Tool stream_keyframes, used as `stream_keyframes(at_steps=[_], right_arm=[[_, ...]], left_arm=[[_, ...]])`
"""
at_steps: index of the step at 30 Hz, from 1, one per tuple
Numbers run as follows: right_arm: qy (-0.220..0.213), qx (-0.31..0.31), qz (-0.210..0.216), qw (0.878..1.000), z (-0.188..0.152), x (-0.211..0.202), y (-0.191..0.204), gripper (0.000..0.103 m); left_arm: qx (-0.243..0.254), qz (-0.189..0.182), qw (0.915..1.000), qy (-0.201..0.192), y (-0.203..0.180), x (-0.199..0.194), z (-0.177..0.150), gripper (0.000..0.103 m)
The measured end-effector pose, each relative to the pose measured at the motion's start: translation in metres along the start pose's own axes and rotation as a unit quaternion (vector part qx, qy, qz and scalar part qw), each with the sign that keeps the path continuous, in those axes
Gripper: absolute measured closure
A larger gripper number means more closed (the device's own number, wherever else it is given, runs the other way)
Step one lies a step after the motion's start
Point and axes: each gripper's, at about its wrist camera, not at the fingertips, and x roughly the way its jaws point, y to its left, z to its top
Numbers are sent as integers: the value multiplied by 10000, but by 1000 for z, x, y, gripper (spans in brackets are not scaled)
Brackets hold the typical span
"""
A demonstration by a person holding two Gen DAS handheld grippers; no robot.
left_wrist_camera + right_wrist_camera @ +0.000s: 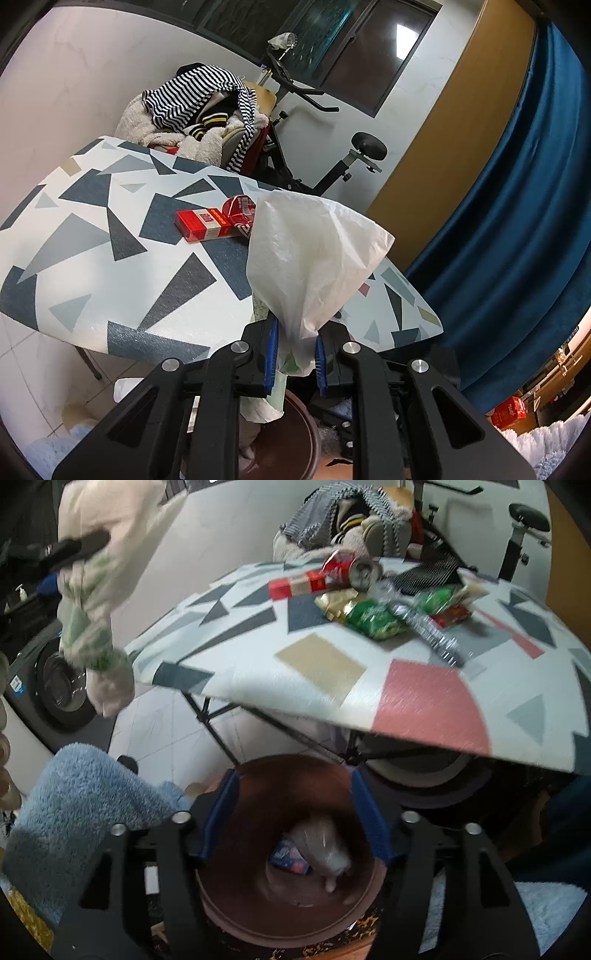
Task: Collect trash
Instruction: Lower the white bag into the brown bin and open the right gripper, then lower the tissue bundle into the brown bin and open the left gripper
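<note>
Trash collection: bag gripped left, right jaws wide above bin.
Left wrist view: left gripper [295, 350] clamps the white plastic bag [314, 251] above the patterned table [92, 258]; red box [203, 224] and can [242, 214] lie there.
Right wrist view: right gripper [293, 816], jaws wide and empty, hangs above the brown bin [288, 915]; snack wrappers [373, 618] lie on the table.
</note>
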Motion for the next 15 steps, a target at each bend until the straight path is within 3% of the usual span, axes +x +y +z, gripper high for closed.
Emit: stream_keyframes(at_steps=[2, 4, 6, 13, 15], right_arm=[[-191, 28, -61, 9998, 7, -9, -7, 25], [-309, 19, -128, 9994, 12, -15, -13, 12], [-452, -77, -212, 9987, 18, -23, -16, 6], [-853, -1129, -574, 9883, 31, -47, -18, 6], [-891, -1098, -622, 9880, 31, -48, -21, 6]], left_arm=[[-33, -54, 10000, 3, 1, 1, -2, 87], [-72, -117, 9999, 10, 2, 2, -3, 86], [-82, -173, 9998, 21, 2, 3, -6, 86], [-214, -345, 9990, 160, 4, 12, -12, 86], [-189, -361, 9989, 213, 2, 15, -13, 85]])
